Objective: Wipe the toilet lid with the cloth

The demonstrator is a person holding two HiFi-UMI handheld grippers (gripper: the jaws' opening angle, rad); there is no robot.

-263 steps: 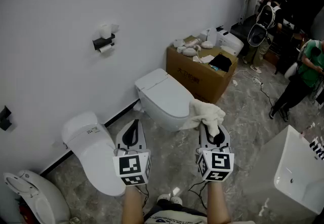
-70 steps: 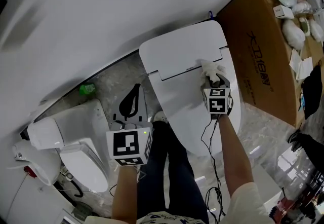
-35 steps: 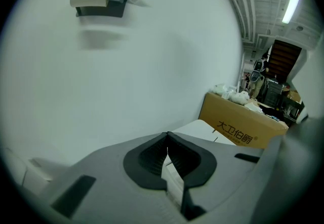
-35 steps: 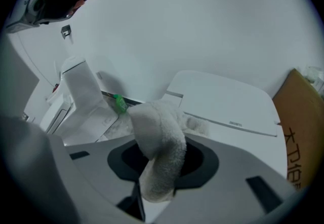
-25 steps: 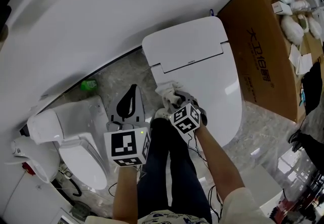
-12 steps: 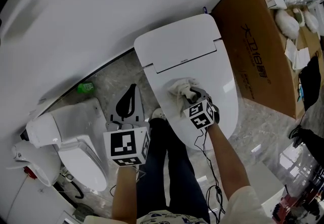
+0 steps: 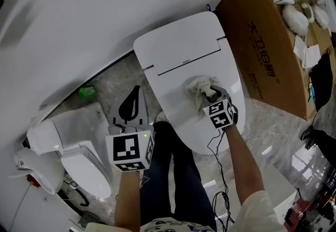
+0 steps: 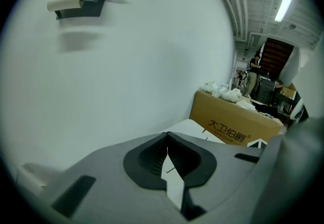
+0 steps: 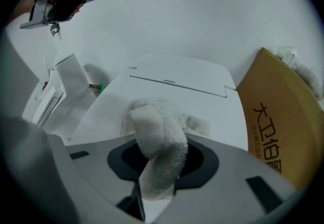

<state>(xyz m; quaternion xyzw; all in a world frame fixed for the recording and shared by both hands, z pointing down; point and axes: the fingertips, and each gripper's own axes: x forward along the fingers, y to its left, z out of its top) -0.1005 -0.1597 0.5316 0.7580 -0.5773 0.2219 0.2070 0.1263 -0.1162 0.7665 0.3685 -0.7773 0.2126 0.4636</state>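
A white toilet with its lid (image 7: 181, 97) down stands against the wall; the lid (image 9: 116, 109) fills the middle of the right gripper view. My right gripper (image 7: 211, 91) is shut on a white cloth (image 7: 201, 86), pressing it on the lid's right half, just below the hinge line. The cloth (image 9: 158, 153) bulges out between the jaws onto the lid. My left gripper (image 7: 134, 108) hangs shut and empty over the floor, left of the toilet; in the left gripper view the jaws (image 8: 167, 149) meet at the tip with nothing between.
A brown cardboard box (image 7: 271, 47) with white items on top stands right of the toilet. A second toilet (image 7: 79, 144) stands at the left, a small green object (image 7: 86, 91) on the floor by the wall. A paper holder (image 8: 81, 1) hangs on the wall.
My right gripper has slid the cloth from the lid's left edge across to its right half. The left gripper has stayed put.
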